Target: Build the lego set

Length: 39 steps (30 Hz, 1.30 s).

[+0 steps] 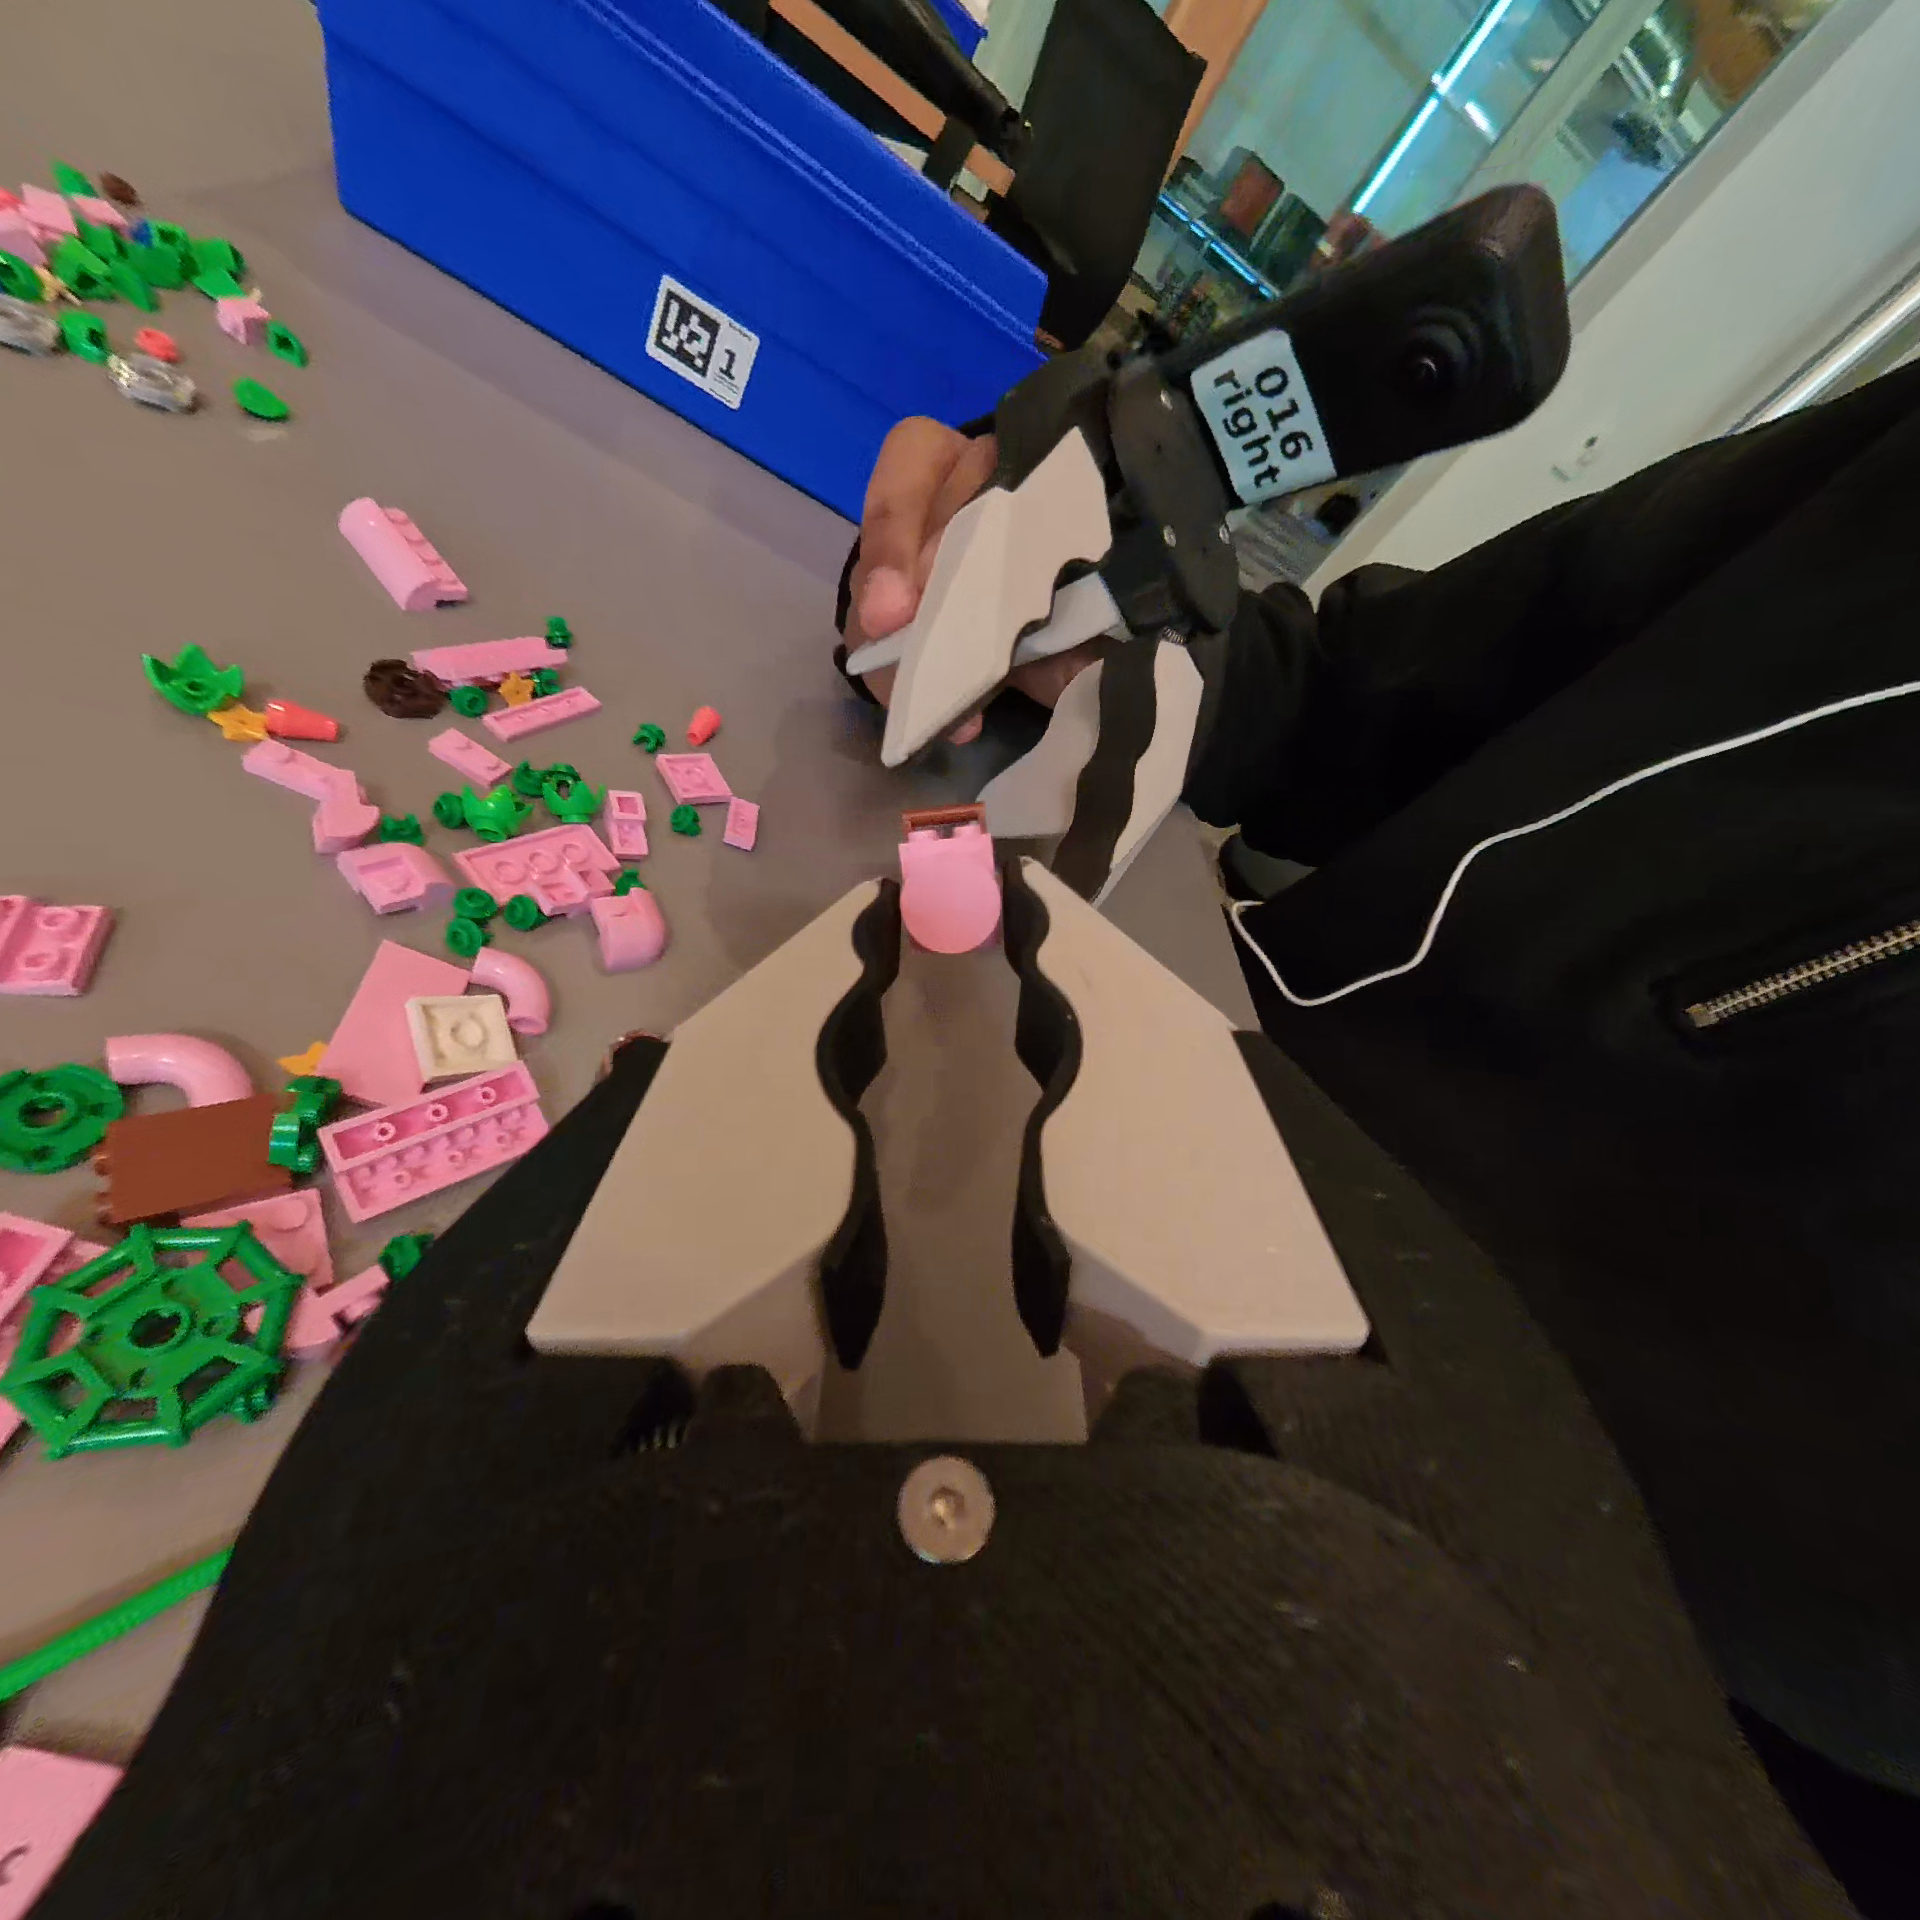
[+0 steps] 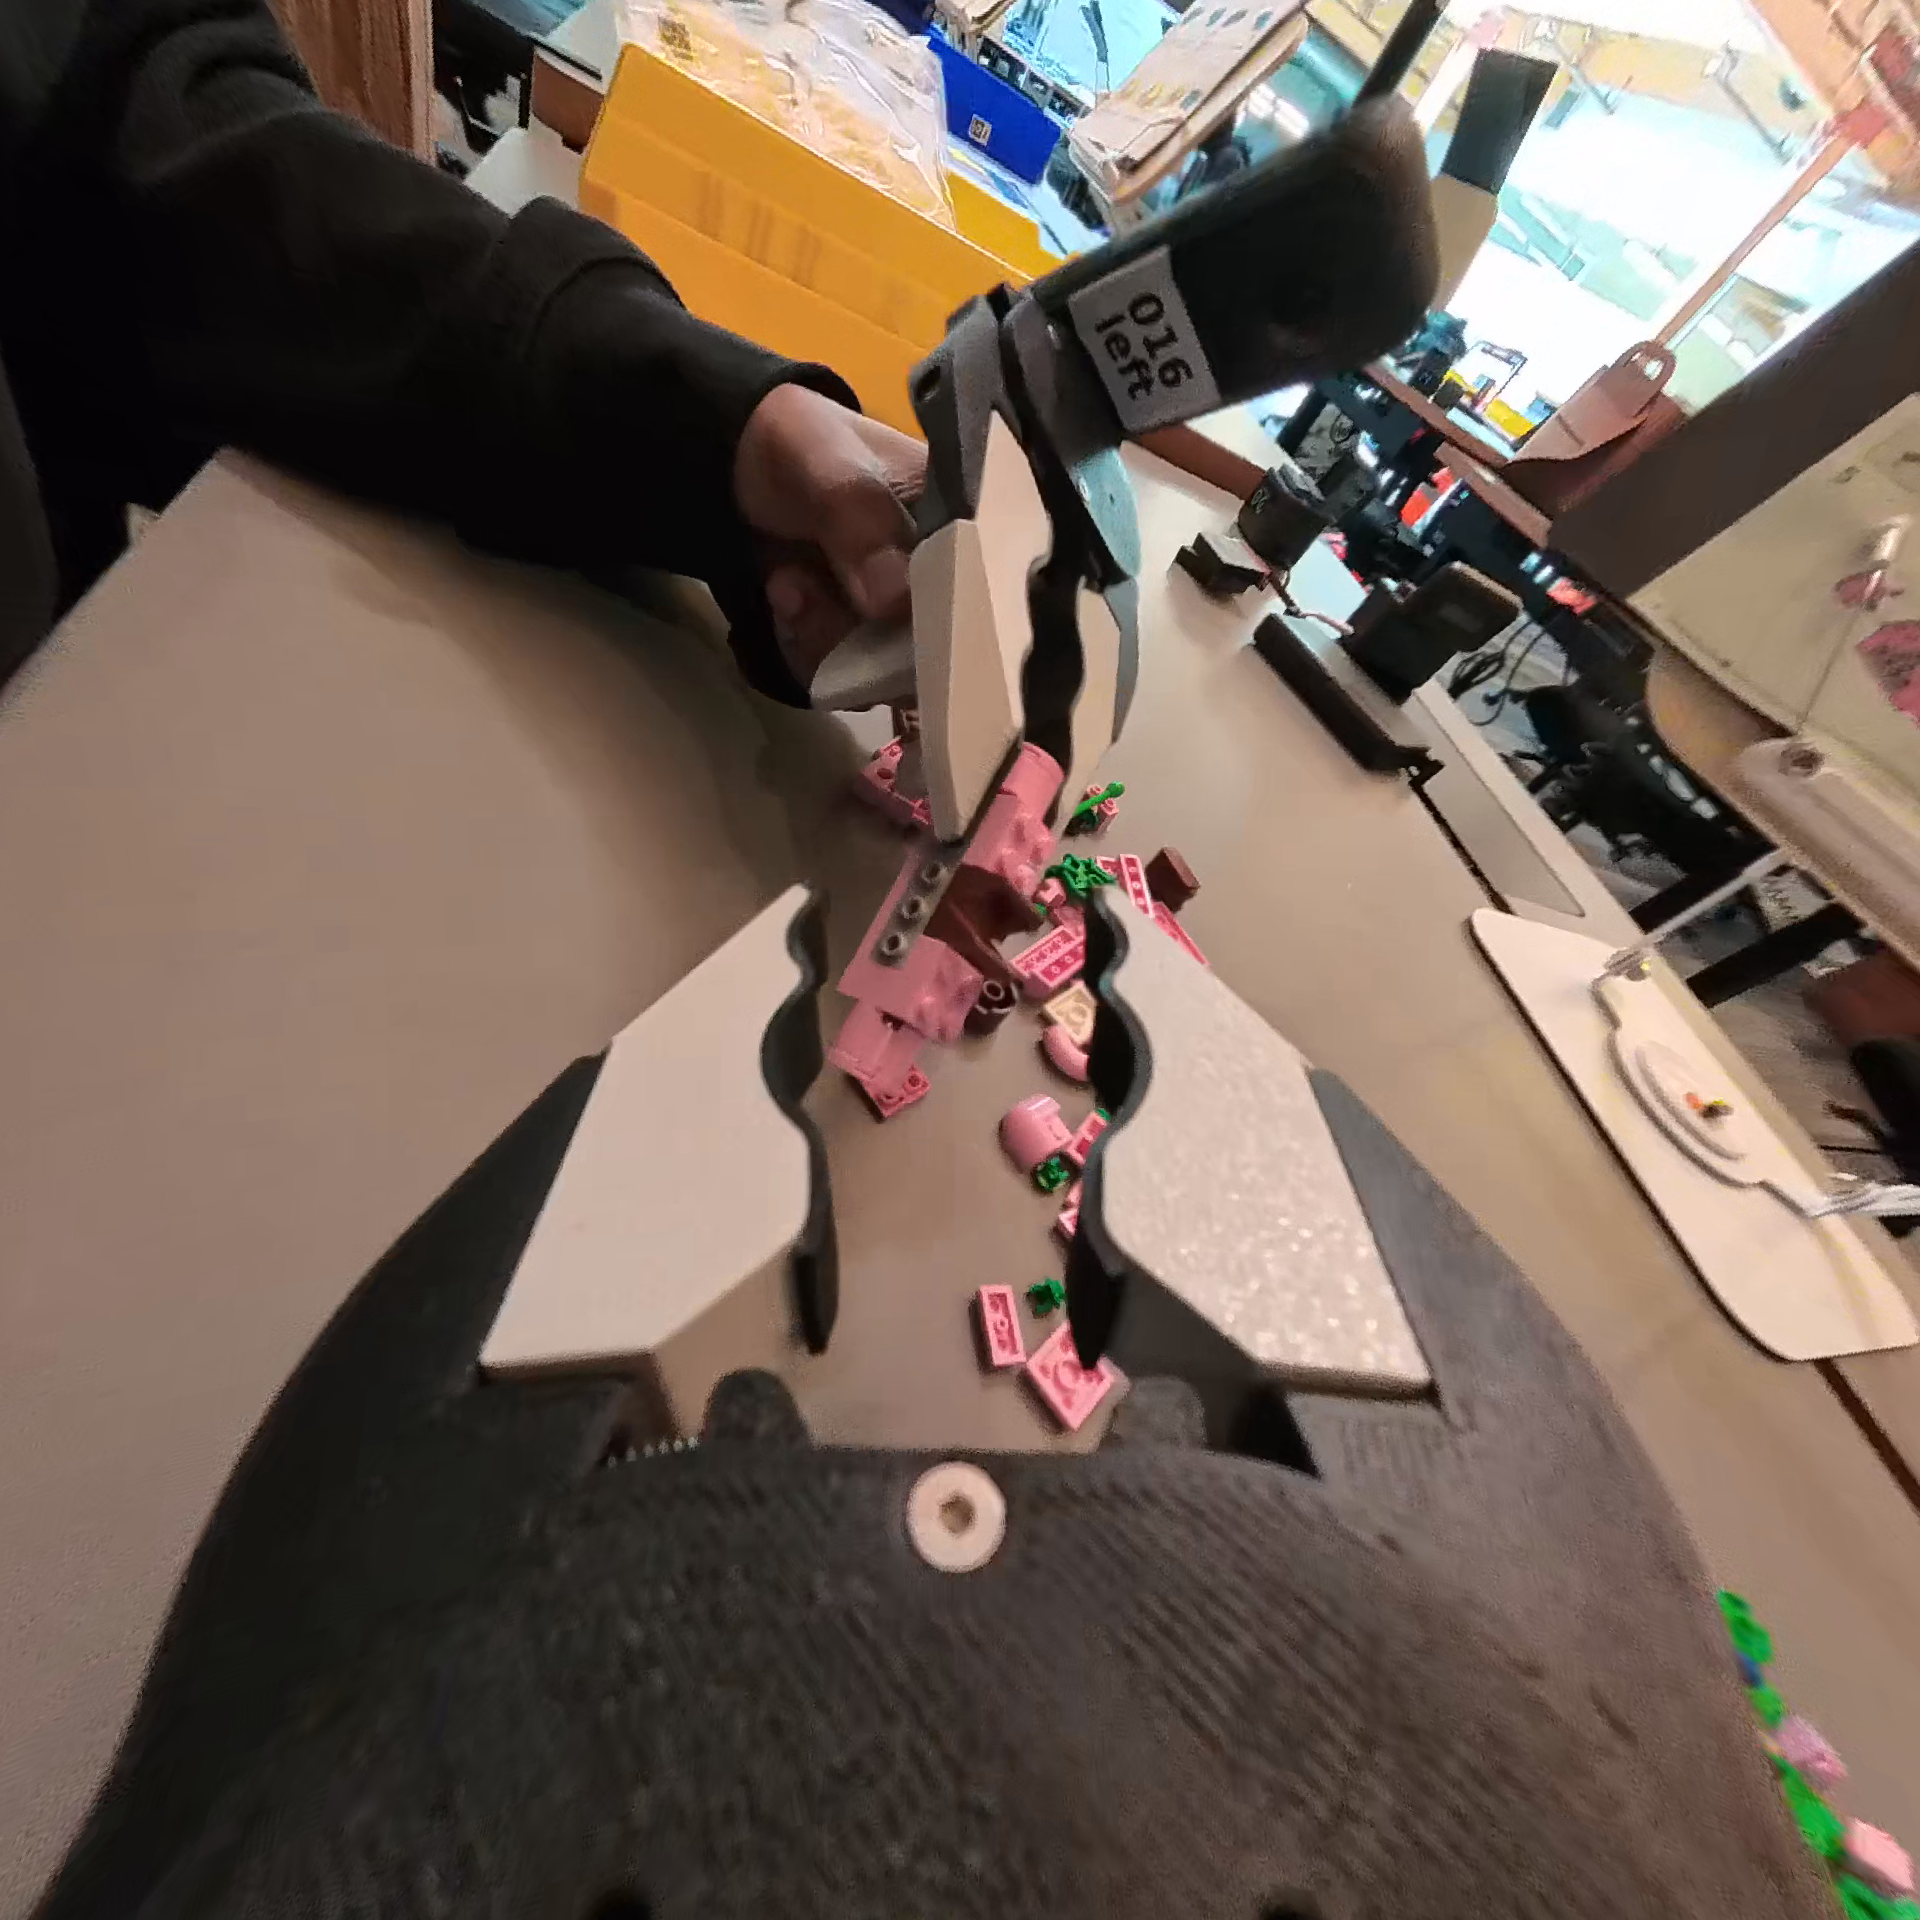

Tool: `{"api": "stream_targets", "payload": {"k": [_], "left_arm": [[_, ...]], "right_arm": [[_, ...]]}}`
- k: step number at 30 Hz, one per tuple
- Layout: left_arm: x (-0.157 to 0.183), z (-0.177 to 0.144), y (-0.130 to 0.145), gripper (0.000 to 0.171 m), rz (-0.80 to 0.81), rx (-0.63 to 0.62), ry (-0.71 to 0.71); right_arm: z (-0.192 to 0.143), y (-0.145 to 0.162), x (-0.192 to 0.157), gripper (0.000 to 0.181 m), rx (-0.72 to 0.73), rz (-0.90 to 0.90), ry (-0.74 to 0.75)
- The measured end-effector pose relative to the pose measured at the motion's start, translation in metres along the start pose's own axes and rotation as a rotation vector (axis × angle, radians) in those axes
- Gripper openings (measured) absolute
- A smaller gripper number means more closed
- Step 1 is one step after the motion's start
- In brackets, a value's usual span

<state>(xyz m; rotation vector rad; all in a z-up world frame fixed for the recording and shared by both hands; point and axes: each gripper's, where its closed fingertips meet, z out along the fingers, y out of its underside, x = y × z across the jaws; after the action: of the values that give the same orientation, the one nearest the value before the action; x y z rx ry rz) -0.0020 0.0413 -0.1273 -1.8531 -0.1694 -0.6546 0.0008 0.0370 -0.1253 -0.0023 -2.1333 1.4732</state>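
Observation:
My left gripper (image 1: 951, 883) is shut on a partly built lego assembly (image 1: 948, 904) of pink bricks with a brown piece at its far end, held above the grey table. In the right wrist view the same assembly (image 2: 914, 977) hangs from the left gripper (image 2: 1013, 790); it is a pink cluster with a grey studded strip and a brown part. My right gripper (image 2: 951, 909) is open and empty, its jaws wide apart on either side of the assembly's lower part without touching it. Its fingers (image 1: 966, 623) show just beyond the assembly.
Loose pink, green and brown lego pieces (image 1: 499, 862) lie scattered on the table (image 1: 644, 582) to the left, with a green web piece (image 1: 145, 1340). A blue bin (image 1: 644, 208) stands behind. A yellow bin (image 2: 769, 239) and a white board (image 2: 1714, 1143) are farther off. My left and right fingertips are right by each other.

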Motion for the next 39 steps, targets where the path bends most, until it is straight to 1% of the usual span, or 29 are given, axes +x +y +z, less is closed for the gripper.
{"api": "stream_targets", "payload": {"k": [4, 9, 13, 21, 24, 25, 26, 27, 28, 29, 31, 34, 37, 39], "left_arm": [[0.004, 0.0, 0.0, 0.019, -0.04, 0.003, 0.04], [0.004, -0.001, 0.0, 0.019, -0.07, 0.009, 0.062], [0.005, 0.0, 0.001, 0.019, -0.075, 0.007, 0.075], [0.009, 0.004, 0.005, 0.019, -0.046, -0.024, 0.08], [0.013, 0.002, 0.0, 0.019, -0.006, 0.002, 0.082], [0.014, 0.001, -0.005, 0.019, 0.011, 0.026, 0.074], [0.011, -0.001, -0.007, 0.018, 0.032, 0.028, 0.033], [0.005, -0.002, -0.005, 0.019, 0.057, 0.01, -0.016], [0.002, -0.003, -0.003, 0.019, 0.074, -0.006, -0.048], [0.001, -0.003, -0.003, 0.019, 0.074, -0.009, -0.054], [0.003, -0.002, -0.005, 0.019, 0.042, 0.009, -0.025], [0.003, -0.003, -0.008, 0.019, 0.005, 0.047, -0.003], [0.008, -0.006, -0.015, 0.019, -0.005, 0.097, 0.035], [0.012, -0.007, -0.019, 0.019, 0.017, 0.121, 0.054]], "right_arm": [[0.001, 0.002, -0.002, 0.043, -0.03, -0.079, 0.02], [-0.001, -0.002, -0.003, 0.032, -0.016, -0.12, 0.027], [-0.001, -0.002, -0.004, 0.031, -0.017, -0.137, 0.021], [-0.005, -0.004, -0.007, 0.026, -0.051, -0.091, -0.025], [-0.007, -0.009, -0.005, 0.026, -0.004, -0.076, -0.008], [-0.008, -0.015, -0.003, 0.026, 0.04, -0.041, 0.004], [-0.011, -0.024, -0.001, 0.031, 0.099, 0.019, -0.001], [-0.014, -0.03, 0.002, 0.044, 0.145, 0.104, -0.022], [-0.015, -0.032, 0.005, 0.055, 0.165, 0.193, -0.051], [-0.016, -0.031, 0.008, 0.062, 0.169, 0.262, -0.082], [-0.016, -0.023, 0.015, 0.068, 0.16, 0.35, -0.095], [-0.014, -0.011, 0.019, 0.067, 0.129, 0.411, -0.099], [-0.011, -0.009, 0.015, 0.06, 0.118, 0.467, -0.143], [-0.009, -0.008, 0.011, 0.05, 0.107, 0.502, -0.178]]}}
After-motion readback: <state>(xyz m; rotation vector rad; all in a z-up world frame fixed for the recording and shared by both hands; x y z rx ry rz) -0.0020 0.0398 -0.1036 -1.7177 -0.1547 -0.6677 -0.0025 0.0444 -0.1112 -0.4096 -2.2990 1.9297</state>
